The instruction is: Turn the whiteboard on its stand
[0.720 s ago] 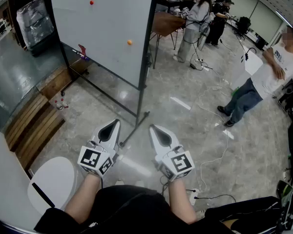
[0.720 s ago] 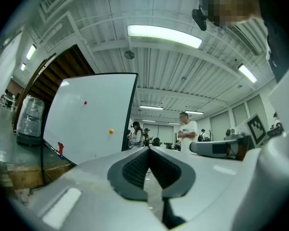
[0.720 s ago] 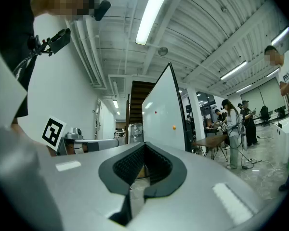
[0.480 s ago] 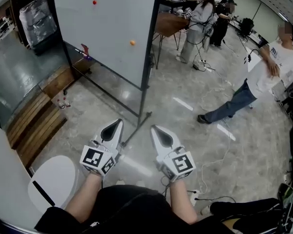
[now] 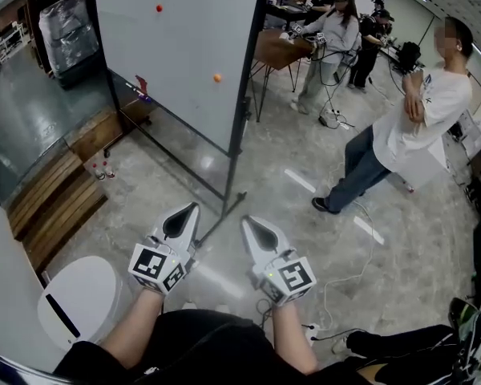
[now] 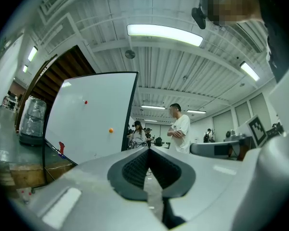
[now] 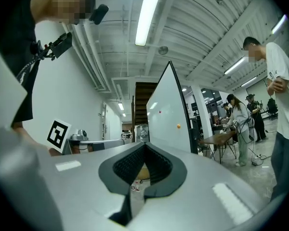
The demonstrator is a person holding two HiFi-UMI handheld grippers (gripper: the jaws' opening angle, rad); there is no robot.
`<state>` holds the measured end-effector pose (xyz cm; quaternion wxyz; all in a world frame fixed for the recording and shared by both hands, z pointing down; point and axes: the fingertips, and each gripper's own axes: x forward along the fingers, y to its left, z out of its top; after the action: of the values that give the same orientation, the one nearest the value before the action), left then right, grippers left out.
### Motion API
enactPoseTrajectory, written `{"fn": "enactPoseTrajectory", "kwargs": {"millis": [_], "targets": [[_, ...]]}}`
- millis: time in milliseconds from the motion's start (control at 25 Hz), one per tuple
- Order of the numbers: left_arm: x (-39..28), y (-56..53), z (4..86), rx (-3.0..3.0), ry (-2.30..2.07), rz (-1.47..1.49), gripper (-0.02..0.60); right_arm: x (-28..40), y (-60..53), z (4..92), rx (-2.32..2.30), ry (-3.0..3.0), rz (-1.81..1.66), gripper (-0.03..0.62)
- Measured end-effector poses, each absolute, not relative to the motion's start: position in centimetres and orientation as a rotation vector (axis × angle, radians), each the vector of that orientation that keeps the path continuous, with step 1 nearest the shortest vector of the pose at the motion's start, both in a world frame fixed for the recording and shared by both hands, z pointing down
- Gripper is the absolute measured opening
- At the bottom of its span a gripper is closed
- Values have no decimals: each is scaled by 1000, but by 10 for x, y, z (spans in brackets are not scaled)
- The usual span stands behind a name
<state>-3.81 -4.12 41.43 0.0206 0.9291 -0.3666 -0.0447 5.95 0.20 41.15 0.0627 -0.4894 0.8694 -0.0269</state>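
The whiteboard (image 5: 176,46) stands upright on its black stand ahead of me, with a red magnet (image 5: 159,9) and an orange magnet (image 5: 217,78) on its white face. Its right post (image 5: 242,111) runs down to a foot on the floor (image 5: 224,215). My left gripper (image 5: 194,207) is shut and holds nothing, a little short of that foot. My right gripper (image 5: 244,219) beside it is also shut and empty. The board fills the left of the left gripper view (image 6: 91,119) beyond the closed tips (image 6: 149,149). It shows edge-on in the right gripper view (image 7: 168,114) past the closed tips (image 7: 144,144).
A person in a white T-shirt (image 5: 421,123) stands on the right, near the board. Other people work at a wooden table (image 5: 276,42) behind. Cables (image 5: 345,271) trail over the floor at right. A white round stool (image 5: 76,299) and wooden steps (image 5: 56,207) lie at left.
The person in the white T-shirt has walked nearer, from the far right toward the middle. Both grippers stay shut and almost in place.
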Motion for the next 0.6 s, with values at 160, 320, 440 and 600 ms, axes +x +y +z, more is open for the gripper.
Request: {"fn": "enactPoseTrajectory", "kwargs": {"millis": [160, 320, 440, 600], "targets": [[-29, -40, 411, 2879, -1146, -128, 3, 70, 2, 409, -1467, 2629, -105, 9], [-20, -37, 414, 2863, -1166, -119, 3, 74, 6, 411, -1443, 2667, -80, 9], [-13, -34, 419, 2852, -1201, -88, 3, 80, 9, 416, -1419, 2667, -97, 9], [-8, -30, 422, 2833, -1233, -72, 3, 86, 11, 416, -1379, 2671, -100, 9]]}}
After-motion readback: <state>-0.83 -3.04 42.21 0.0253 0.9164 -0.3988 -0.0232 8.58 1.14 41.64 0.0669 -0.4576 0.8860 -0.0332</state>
